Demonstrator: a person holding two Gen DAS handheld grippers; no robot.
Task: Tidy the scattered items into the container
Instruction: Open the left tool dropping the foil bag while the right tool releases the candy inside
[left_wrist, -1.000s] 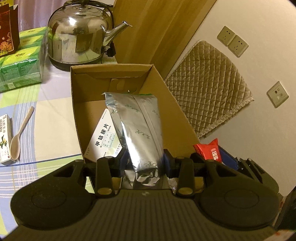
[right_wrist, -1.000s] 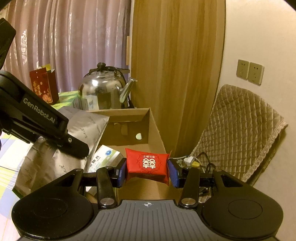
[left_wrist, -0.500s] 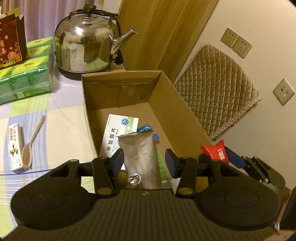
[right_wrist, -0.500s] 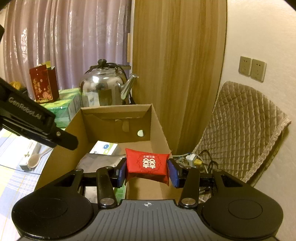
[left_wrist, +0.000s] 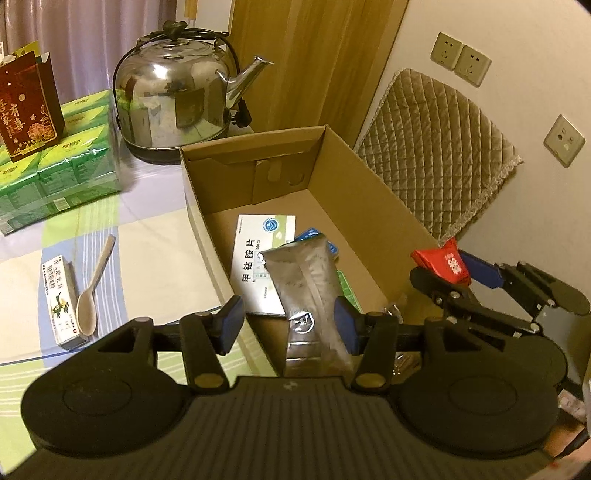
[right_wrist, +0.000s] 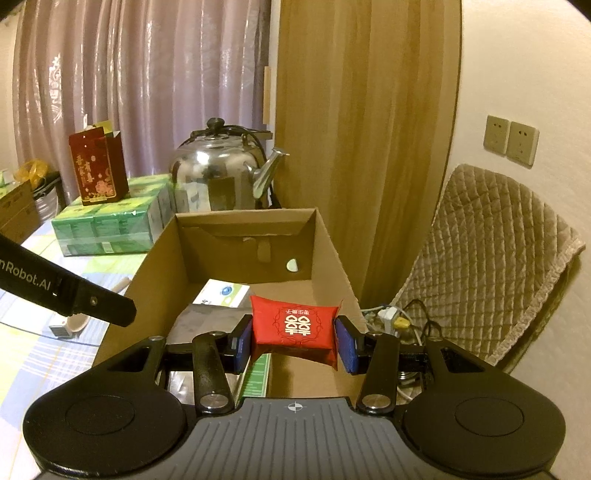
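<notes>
An open cardboard box (left_wrist: 369, 206) stands on the table. Inside lie a white medicine box (left_wrist: 258, 258) and a silver foil pouch (left_wrist: 306, 280) resting on top of it. My left gripper (left_wrist: 288, 325) hovers over the box's near end with its jaws opening. The pouch lies below and between them, and the left pad is well off it. My right gripper (right_wrist: 293, 338) is shut on a red packet (right_wrist: 295, 325) with a white double-happiness mark, held above the box's near right corner. The same red packet (left_wrist: 443, 262) shows at the right in the left wrist view.
On the tablecloth left of the box lie a small carton (left_wrist: 61, 299) and a pale spoon (left_wrist: 94, 284). Behind stand a steel kettle (left_wrist: 177, 99), green tissue packs (left_wrist: 55, 173) and a red gift bag (left_wrist: 27, 107). A quilted cushion (left_wrist: 436, 155) leans against the wall at the right.
The left jaws have spread and the silver pouch has dropped from upright between them to lying flat in the box. The left gripper has drawn back. The right gripper holds still.
</notes>
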